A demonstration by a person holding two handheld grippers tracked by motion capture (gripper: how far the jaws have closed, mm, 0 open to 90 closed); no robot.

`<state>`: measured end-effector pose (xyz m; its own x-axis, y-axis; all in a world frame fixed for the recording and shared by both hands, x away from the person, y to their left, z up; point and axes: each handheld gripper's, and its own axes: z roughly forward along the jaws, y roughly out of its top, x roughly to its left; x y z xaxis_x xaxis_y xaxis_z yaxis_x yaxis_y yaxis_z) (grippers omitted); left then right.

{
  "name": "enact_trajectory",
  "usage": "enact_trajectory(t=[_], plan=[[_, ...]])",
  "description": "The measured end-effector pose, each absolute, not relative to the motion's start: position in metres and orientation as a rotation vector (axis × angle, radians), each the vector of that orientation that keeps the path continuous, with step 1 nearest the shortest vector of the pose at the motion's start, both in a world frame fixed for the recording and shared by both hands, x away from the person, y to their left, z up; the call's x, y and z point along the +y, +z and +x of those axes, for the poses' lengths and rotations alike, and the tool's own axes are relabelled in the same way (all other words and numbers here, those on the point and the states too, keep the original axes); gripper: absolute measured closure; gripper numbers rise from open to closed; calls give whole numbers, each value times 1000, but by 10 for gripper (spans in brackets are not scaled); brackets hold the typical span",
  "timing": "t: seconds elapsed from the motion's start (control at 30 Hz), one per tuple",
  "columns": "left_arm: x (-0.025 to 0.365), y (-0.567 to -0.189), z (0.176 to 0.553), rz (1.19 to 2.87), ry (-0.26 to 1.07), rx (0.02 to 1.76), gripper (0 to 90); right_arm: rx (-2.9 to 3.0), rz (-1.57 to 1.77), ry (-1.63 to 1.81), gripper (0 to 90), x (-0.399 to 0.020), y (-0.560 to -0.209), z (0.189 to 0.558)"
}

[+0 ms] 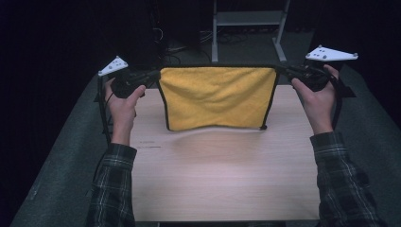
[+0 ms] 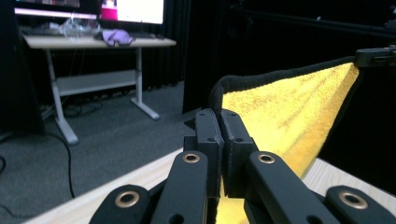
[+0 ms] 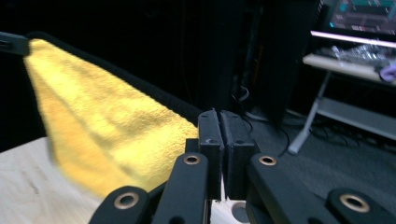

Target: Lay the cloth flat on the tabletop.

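I had both grippers, left (image 1: pixel 153 74) and right (image 1: pixel 282 70), pinching the yellow towel's (image 1: pixel 217 97) top corners; thin hems could've slipped out, dropping it onto the table (image 1: pixel 222 179).

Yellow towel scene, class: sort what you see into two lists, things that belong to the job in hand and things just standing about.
Part of the job:
- yellow towel, stretched in the air by its top corners
- left claw, shut on one corner
- right claw, shut on the other
- wooden table

Just standing about:
- desk
- monitor
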<state>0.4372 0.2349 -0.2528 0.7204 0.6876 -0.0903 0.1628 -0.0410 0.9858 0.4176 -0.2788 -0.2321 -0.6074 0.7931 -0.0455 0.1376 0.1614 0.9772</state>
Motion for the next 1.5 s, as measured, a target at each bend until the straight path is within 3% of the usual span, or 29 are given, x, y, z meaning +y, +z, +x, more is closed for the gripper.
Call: enact_trajectory(t=[0.13,0.23,0.5,1.5], plan=[[237,-269,419,1617,466,686,875,1919,823,1504,870,-278,-242,397],[238,-298,406,1672,426,703,875,2014,818,1483,870,-276,-281,379],[244,-350,370,1746,302,725,875,2153,835,1453,869,-276,-333,351],[262,-434,296,1913,59,822,874,2466,937,1372,869,-287,-429,288]])
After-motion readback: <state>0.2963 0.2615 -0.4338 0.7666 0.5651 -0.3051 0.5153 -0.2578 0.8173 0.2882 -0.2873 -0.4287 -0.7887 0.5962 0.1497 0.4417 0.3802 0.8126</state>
